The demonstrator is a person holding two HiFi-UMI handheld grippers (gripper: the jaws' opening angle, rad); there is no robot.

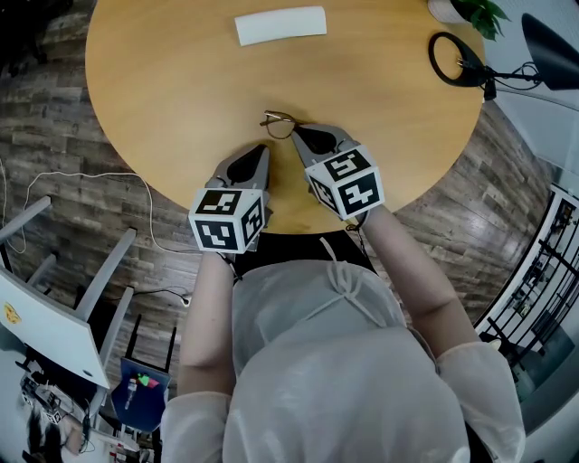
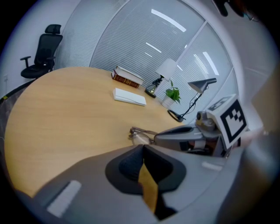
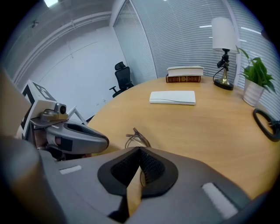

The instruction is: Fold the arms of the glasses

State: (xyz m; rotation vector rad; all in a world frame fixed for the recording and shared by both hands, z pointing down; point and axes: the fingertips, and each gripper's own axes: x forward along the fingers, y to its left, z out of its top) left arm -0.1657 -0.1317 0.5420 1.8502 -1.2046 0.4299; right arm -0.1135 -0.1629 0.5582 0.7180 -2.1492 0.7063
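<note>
The left gripper [image 1: 263, 147] sits low over the table [image 1: 163, 81], its jaws closed on nothing, just short of the glasses [image 1: 280, 123], which lie towards the near edge. The right gripper [image 1: 297, 134] meets the frame with its jaws together. It is hard to tell whether a temple is caught there. One gripper should steady the front while the other swings each arm gently inward.

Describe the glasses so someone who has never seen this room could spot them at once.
Find the round wooden table, then its near edge. The glasses sit right at the tip of the right gripper, just ahead of the left gripper. They are the only thin, wire-framed thing there; the flat white box lies far across the table.
</note>
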